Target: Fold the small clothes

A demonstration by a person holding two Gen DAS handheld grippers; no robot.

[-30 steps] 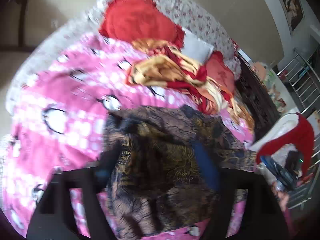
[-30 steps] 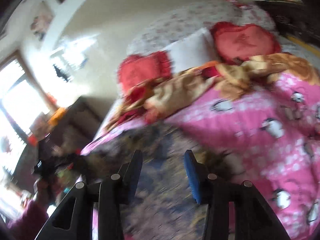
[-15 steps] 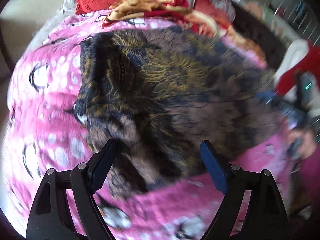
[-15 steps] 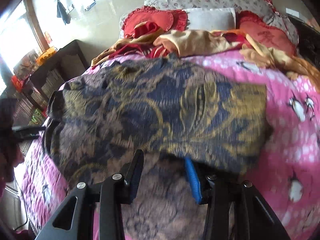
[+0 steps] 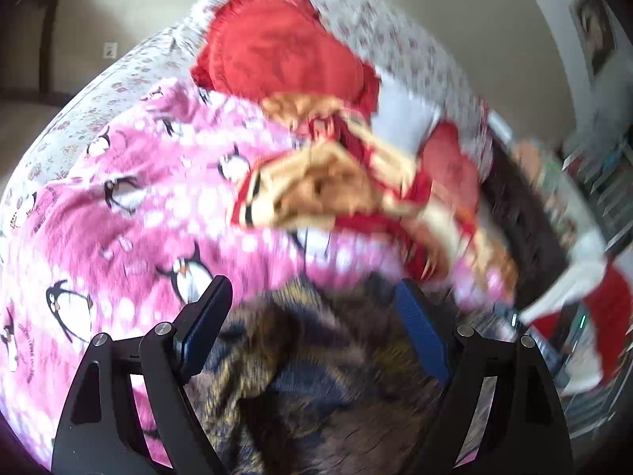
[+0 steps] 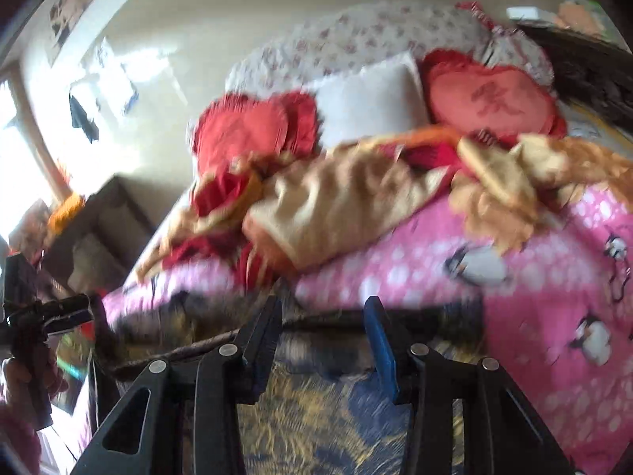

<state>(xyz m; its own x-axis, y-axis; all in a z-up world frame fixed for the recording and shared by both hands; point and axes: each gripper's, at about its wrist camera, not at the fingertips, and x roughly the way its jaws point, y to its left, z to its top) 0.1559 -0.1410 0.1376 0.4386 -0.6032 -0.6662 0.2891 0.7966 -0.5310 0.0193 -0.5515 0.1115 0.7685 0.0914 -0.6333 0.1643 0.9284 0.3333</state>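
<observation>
A dark blue and gold patterned garment (image 5: 316, 376) lies on the pink penguin blanket (image 5: 118, 217), blurred by motion. My left gripper (image 5: 312, 285) hovers over its far edge, jaws wide open, nothing between the pads. In the right wrist view the same garment (image 6: 316, 415) fills the bottom, with a folded edge running across just behind the fingertips. My right gripper (image 6: 323, 303) stands partly open above it, and no cloth is pinched between its pads.
A crumpled red and gold cloth (image 5: 316, 190) lies across the bed beyond the garment. Behind it are red heart cushions (image 6: 490, 99) and a white pillow (image 6: 368, 103). Dark wooden furniture (image 6: 103, 229) stands beside the bed. A hand (image 6: 23, 376) shows at the left edge.
Half a second ago the garment filled both views, spread wide. Now both grippers have drawn back, and it shows only at the bottom. Neither gripper's jaw gap has changed.
</observation>
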